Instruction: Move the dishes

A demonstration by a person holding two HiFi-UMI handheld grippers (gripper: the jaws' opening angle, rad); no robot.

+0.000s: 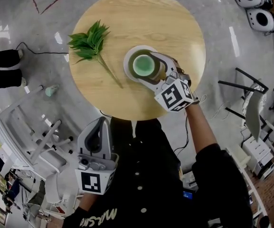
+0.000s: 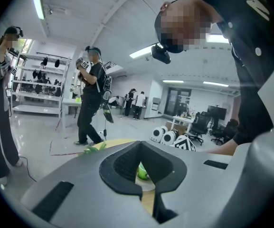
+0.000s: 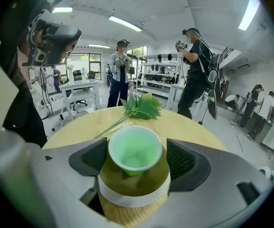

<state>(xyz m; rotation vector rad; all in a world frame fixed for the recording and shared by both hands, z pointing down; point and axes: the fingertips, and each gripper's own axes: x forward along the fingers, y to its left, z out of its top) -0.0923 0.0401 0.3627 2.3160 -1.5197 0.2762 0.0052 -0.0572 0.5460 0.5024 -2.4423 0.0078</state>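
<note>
head view: your right claw (image 1: pixel 144 66) sits over the round tabletop (image 1: pixel 141 18), around a white dish (image 1: pixel 129 61) holding a green cup (image 1: pixel 144 65). a leafy sprig (image 1: pixel 91 42) lies apart. your left claw (image 1: pixel 96 132) hangs off the tabletop.
left gripper view: jaws together, empty.
right gripper view: jaws pressed on the dish's sides.

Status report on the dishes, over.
Left gripper shut, empty, held off the table. Right gripper shut on the plate, green cup standing on it. Leafy sprig lies apart, to the plate's left in the head view.
</note>
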